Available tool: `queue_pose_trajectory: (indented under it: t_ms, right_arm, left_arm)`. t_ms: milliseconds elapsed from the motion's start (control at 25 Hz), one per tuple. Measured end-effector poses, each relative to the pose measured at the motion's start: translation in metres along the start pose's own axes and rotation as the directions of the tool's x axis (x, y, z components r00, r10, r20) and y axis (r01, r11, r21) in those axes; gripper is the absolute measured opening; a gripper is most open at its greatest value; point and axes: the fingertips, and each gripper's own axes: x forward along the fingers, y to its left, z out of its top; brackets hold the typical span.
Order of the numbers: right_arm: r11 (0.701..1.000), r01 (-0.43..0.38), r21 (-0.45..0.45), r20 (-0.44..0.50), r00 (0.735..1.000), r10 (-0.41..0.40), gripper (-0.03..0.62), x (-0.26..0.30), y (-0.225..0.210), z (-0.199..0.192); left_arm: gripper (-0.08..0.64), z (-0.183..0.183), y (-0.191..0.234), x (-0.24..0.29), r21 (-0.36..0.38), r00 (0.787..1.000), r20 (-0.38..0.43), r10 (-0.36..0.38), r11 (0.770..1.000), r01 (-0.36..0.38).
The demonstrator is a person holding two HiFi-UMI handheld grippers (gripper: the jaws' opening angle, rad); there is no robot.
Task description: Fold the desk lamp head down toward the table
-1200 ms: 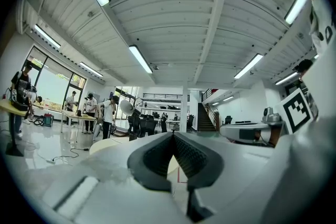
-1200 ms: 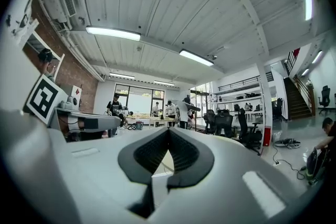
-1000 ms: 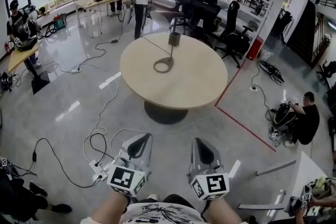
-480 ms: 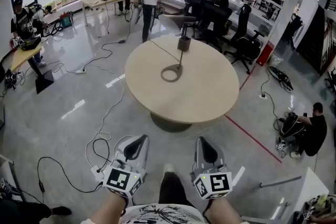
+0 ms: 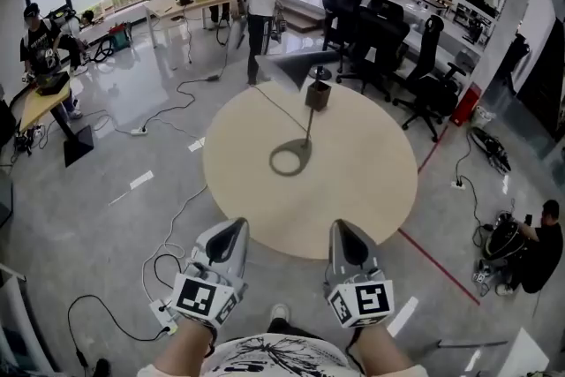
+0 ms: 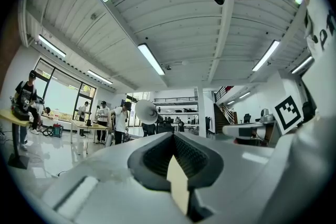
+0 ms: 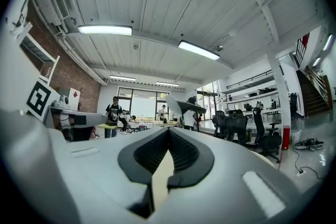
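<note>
A desk lamp stands past the middle of the round beige table. Its ring-shaped base lies flat, a thin stem rises to a dark block, and the white cone head sits raised above the tabletop. The lamp head also shows far off in the left gripper view and the right gripper view. My left gripper and right gripper hover side by side at the table's near edge, well short of the lamp. Both are shut with nothing between the jaws.
A thin cable runs from the lamp across the table's far left. Black office chairs stand behind the table. Several people work at desks at the back left. Cords and a power strip lie on the floor by my left.
The table and lamp have come closer and lower in the head view. My grippers, once over bare floor, now reach the table's near edge. Both stayed shut.
</note>
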Motion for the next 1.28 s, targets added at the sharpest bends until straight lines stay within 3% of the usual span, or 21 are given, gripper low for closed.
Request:
queue_pose_trajectory:
  t_ms: [400, 680, 1000, 1280]
  right_arm:
    - [0.999, -0.044, 0.023, 0.004, 0.999, 0.044, 0.006, 0.089, -0.038, 0.006]
    - [1.000, -0.018, -0.014, 0.029, 0.999, 0.018, 0.006, 0.151, -0.037, 0.024]
    - [0.997, 0.024, -0.072, 0.091, 0.996, -0.017, 0.006, 0.217, -0.032, 0.063]
    - [0.993, -0.003, -0.120, 0.127, 0.992, 0.018, 0.006, 0.265, -0.029, 0.139]
  left_arm:
    - [0.006, -0.008, 0.042, 0.068, 0.005, 0.999, -0.027, 0.034, 0.999, -0.033]
    - [0.006, 0.007, 0.087, 0.123, 0.015, 0.999, -0.009, -0.035, 0.999, 0.035]
    - [0.006, 0.019, 0.136, 0.169, 0.016, 0.992, 0.021, -0.127, 0.992, 0.126]
    - [0.006, 0.036, 0.164, 0.189, 0.026, 0.984, 0.022, -0.177, 0.984, 0.177]
